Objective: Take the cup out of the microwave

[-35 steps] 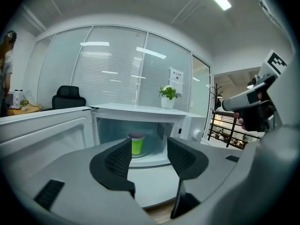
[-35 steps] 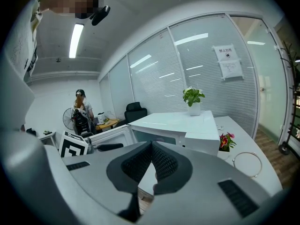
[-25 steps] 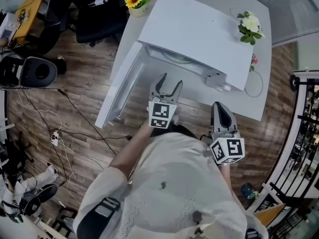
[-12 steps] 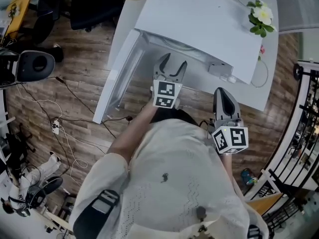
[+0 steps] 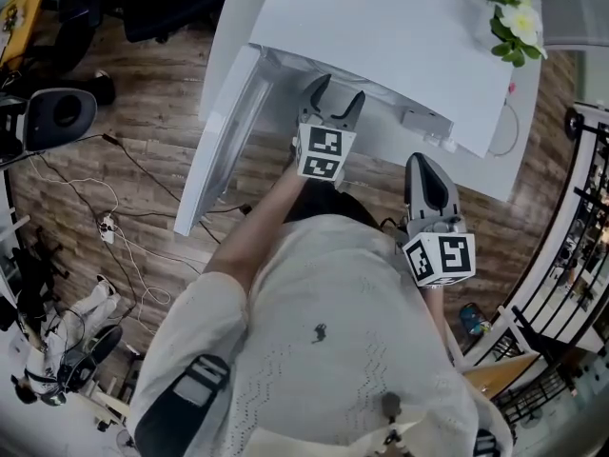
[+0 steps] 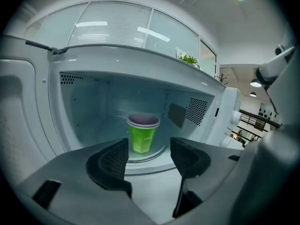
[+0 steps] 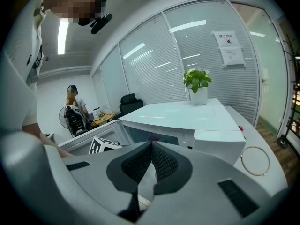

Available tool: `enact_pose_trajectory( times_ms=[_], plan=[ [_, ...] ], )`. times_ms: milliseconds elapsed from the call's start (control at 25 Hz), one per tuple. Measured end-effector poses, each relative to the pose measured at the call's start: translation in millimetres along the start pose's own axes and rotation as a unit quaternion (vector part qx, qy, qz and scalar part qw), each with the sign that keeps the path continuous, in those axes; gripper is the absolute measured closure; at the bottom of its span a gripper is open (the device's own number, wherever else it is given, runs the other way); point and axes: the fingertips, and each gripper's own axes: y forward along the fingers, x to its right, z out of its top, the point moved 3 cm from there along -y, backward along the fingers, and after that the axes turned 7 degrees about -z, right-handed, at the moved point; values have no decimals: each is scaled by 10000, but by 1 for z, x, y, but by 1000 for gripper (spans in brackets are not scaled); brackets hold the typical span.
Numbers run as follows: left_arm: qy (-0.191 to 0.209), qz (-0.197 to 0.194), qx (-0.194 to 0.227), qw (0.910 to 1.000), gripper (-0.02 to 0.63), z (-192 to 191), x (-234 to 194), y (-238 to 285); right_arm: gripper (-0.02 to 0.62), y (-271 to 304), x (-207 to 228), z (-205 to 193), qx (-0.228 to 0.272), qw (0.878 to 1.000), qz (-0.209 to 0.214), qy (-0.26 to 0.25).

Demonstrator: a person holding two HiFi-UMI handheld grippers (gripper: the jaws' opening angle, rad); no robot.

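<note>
A green cup (image 6: pixel 142 136) with a dark rim stands upright on the turntable inside the white microwave (image 6: pixel 117 64); the microwave's top (image 5: pixel 381 17) hides it in the head view. My left gripper (image 6: pixel 149 148) points into the cavity from just outside, its jaws opening, empty, with the cup framed between them further in. In the head view the left gripper (image 5: pixel 336 94) is at the opening, beside the swung-out door (image 5: pixel 224 141). My right gripper (image 5: pixel 422 168) hangs back at the table's front edge; its jaws (image 7: pixel 151 145) are shut on nothing.
The microwave sits on a white table (image 5: pixel 500 174) with a potted plant (image 5: pixel 512 29) at the far right corner. Its door sticks out to the left over the wood floor, where cables (image 5: pixel 107 227) lie. A black railing (image 5: pixel 576 255) runs on the right.
My left gripper has moved forward and down toward the microwave's opening, with its jaws a little wider. The right gripper has edged forward. The door stays open.
</note>
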Motion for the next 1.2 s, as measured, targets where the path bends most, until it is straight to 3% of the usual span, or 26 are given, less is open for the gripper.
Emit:
enact_pose_trajectory(
  times_ms=[720, 1200],
  plan=[
    [63, -91, -516, 9986, 296, -10, -18, 55, 586, 19, 31, 6, -58, 9990, -386, 220],
    [265, 15, -608, 9978, 296, -8, -23, 73, 586, 24, 42, 6, -98, 9973, -614, 398]
  ],
)
